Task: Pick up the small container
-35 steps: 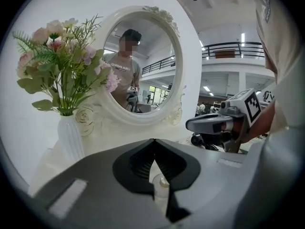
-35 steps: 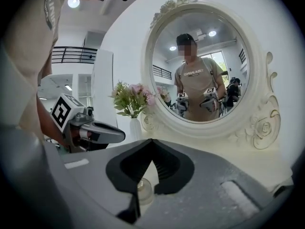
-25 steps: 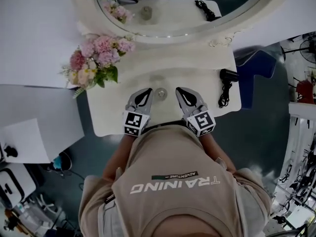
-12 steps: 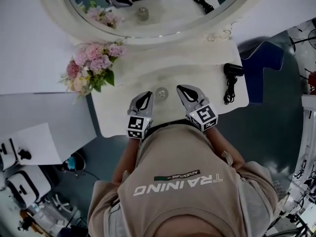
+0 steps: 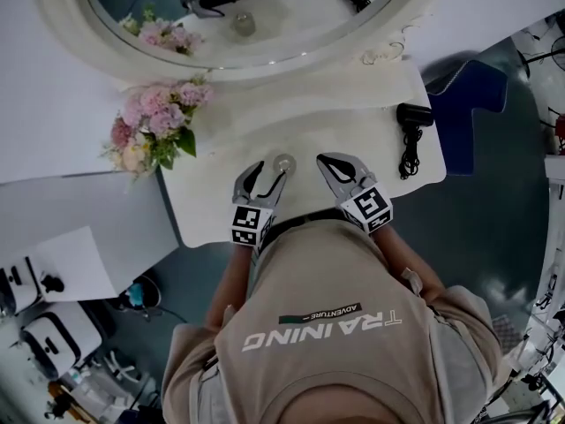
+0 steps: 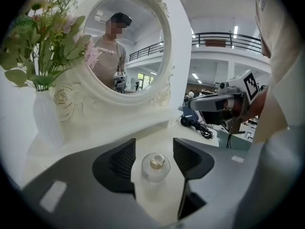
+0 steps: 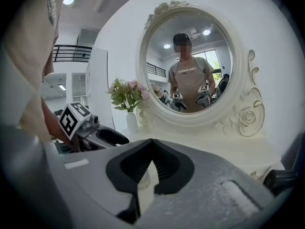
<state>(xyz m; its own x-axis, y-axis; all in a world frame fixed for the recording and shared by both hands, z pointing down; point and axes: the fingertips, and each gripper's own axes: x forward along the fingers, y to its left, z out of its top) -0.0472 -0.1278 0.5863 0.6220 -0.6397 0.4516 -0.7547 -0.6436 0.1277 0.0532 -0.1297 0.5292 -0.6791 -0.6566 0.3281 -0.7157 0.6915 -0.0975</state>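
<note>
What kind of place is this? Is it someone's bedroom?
Probably not. It looks like a white dressing table set up in a big hall: an oval mirror, a vase of pink flowers and a hair dryer sit on it, but an upstairs balcony railing shows behind.

Reads as clear, glossy glass with a pale metallic cap for the small container, smooth cream-white with a soft sheen for the dressing table top, glossy moulded white for the mirror frame, and matt black plastic for the hair dryer near the top's right edge.
</note>
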